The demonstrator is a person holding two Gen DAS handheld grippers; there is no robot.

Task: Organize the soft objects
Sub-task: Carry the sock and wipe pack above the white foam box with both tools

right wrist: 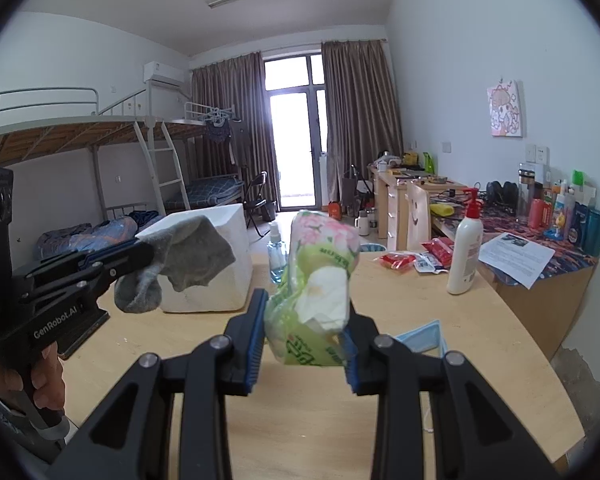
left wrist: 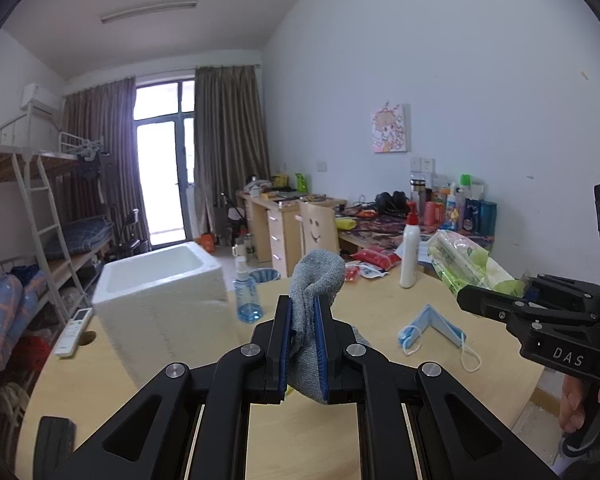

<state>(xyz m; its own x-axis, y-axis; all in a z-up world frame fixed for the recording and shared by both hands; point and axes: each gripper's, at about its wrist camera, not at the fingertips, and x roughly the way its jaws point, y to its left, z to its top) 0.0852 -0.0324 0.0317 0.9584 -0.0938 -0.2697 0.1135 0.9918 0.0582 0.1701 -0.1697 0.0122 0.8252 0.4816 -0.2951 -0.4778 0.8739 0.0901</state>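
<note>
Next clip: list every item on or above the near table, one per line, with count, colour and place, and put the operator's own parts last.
sock: 1, grey, held above the table
tissue pack: 1, green and pink, held above the table
foam box: 1, white, table's left side
spray bottle: 1, clear blue, right of the box
face mask: 1, light blue, lying right of centre
lotion pump bottle: 1, white with red pump, far edge
snack packets: several, red, far edge
remote control: 1, white, table's left edge
left hand-held gripper: 1, black, clamped on the sock
right hand-held gripper: 1, black, clamped on the tissue pack
</note>
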